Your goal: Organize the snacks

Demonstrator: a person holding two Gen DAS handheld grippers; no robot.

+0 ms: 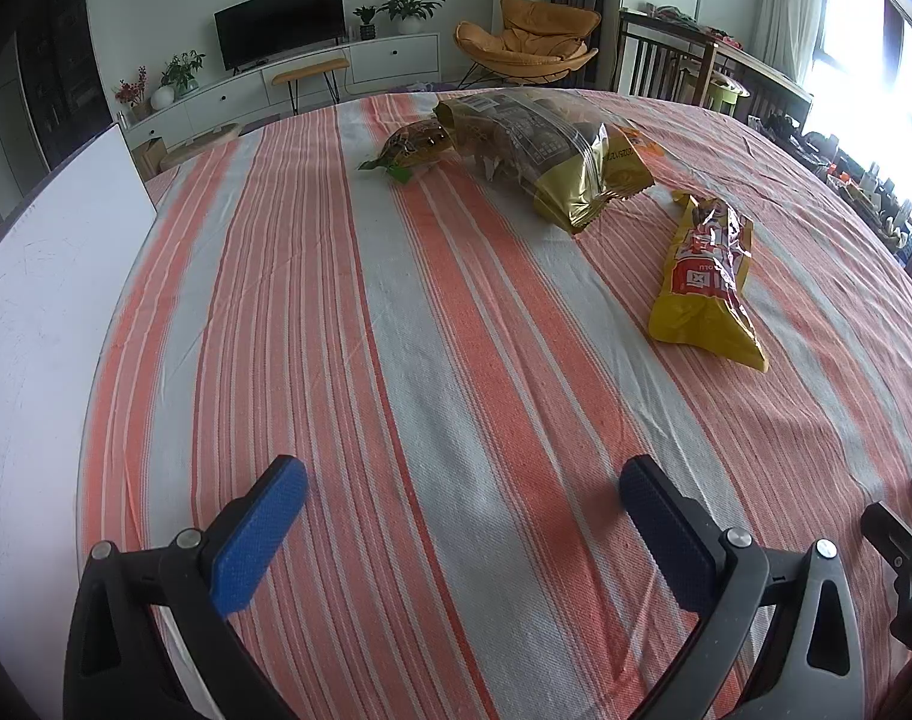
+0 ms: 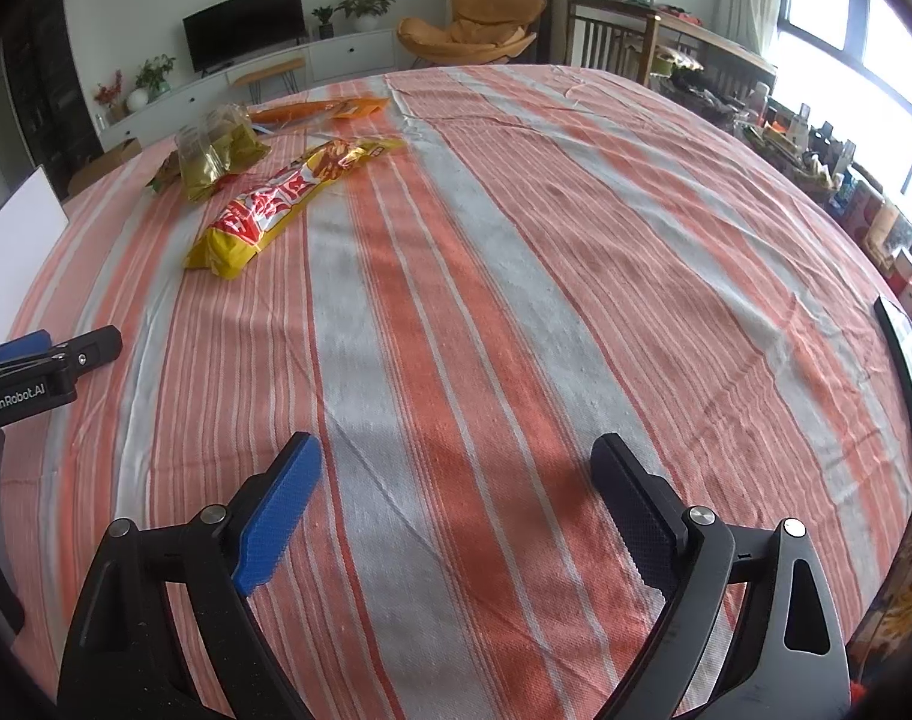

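Both grippers hang over the striped cloth (image 1: 432, 360) with fingers spread and empty — left gripper (image 1: 462, 480), right gripper (image 2: 456, 450); the yellow snack bag (image 1: 705, 276) lies far right.

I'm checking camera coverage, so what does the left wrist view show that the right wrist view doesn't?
Only the left wrist view shows the small green-tipped packet clearly. Only the right wrist view shows the flat orange packet and the dark tray at the table's right edge. Both show the yellow and red snack bag, the gold bag, the striped tablecloth, and both grippers open and empty.
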